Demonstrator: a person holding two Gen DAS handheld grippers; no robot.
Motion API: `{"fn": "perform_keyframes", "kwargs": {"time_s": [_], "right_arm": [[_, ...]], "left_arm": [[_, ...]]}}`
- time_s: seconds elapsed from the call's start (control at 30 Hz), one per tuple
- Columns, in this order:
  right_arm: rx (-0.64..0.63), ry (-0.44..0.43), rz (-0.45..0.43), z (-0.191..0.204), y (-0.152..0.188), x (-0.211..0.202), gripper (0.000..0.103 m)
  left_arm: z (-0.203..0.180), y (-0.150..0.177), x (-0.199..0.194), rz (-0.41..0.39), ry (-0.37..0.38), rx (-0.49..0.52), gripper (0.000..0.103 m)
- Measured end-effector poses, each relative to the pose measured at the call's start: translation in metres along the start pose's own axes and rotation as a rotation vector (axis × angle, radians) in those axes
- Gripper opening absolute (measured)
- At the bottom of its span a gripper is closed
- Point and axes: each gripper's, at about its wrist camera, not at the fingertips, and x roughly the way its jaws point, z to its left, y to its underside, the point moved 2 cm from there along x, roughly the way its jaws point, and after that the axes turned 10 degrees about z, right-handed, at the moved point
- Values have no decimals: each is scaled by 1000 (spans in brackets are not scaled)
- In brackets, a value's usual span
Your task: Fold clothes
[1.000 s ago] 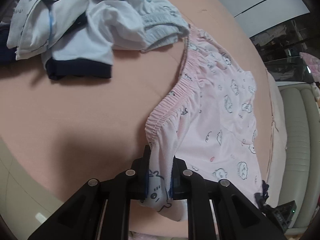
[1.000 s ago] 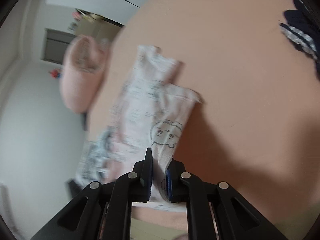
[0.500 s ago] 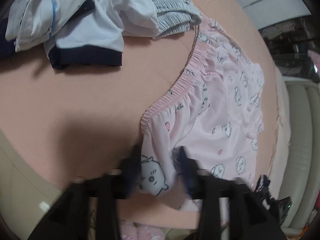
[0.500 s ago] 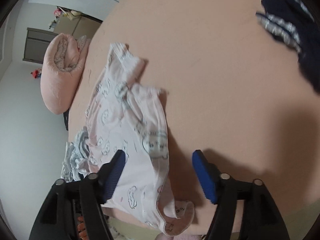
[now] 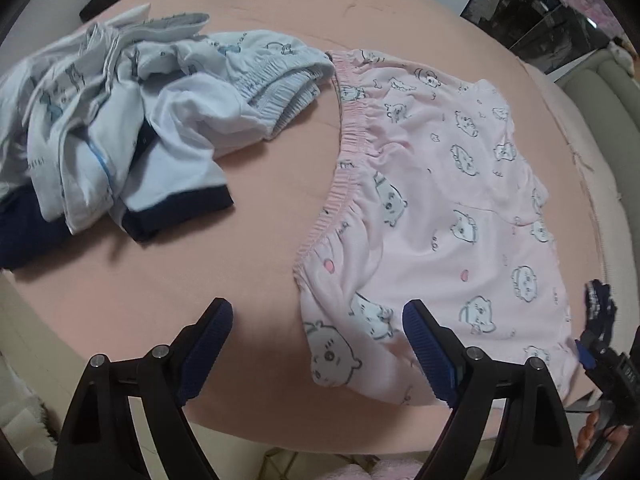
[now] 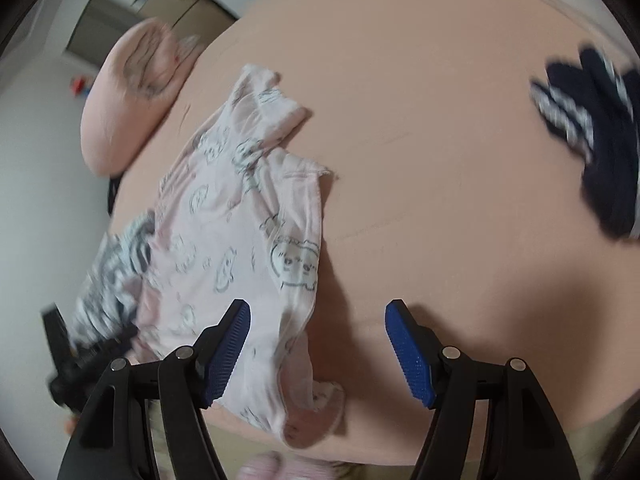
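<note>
Clearly soft, printed pink shorts [image 5: 440, 200] with ruched waistband lie flat; seemingly cotton.

Pink cartoon-print shorts [image 5: 448, 200] lie spread flat on the peach bed, elastic waistband facing a rumpled pale-blue clothes heap [image 5: 132, 120] just beside.

A bedroom at home, judging by a bed under a peach sheet [image 5: 168, 280], a rolled pink quilt [image 6: 128, 96] at its far corner, loose laundry [image 5: 120, 120] heaped near one edge, a cream padded headboard [image 5: 608, 120] alongside, wardrobe doors beyond.
</note>
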Motion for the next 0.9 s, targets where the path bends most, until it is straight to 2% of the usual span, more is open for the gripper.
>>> {"fn": "perform_keyframes", "kwargs": {"time_s": [0.13,0.23,0.33,0.4,0.67,0.9], "right_arm": [[-76,58,-35,16,7,-9,70],[-136,109,-78,29,13,-18,70],[-225,182,-117,38,21,-24,70],[-275,236,-119,39,28,-22,70],[-391,394,-154,48,52,-28,70],[-470,441,-142,56,66,-32,70]], "left_arm": [[0,-2,3,-26,15,-22,87],[-8,-3,0,-73,-45,22,87],[-13,4,-10,-150,-158,118,87],[-17,8,-12,-174,-207,183,87],[-12,17,-14,-183,-267,226,87],[-23,19,-18,-179,-343,294,87]]}}
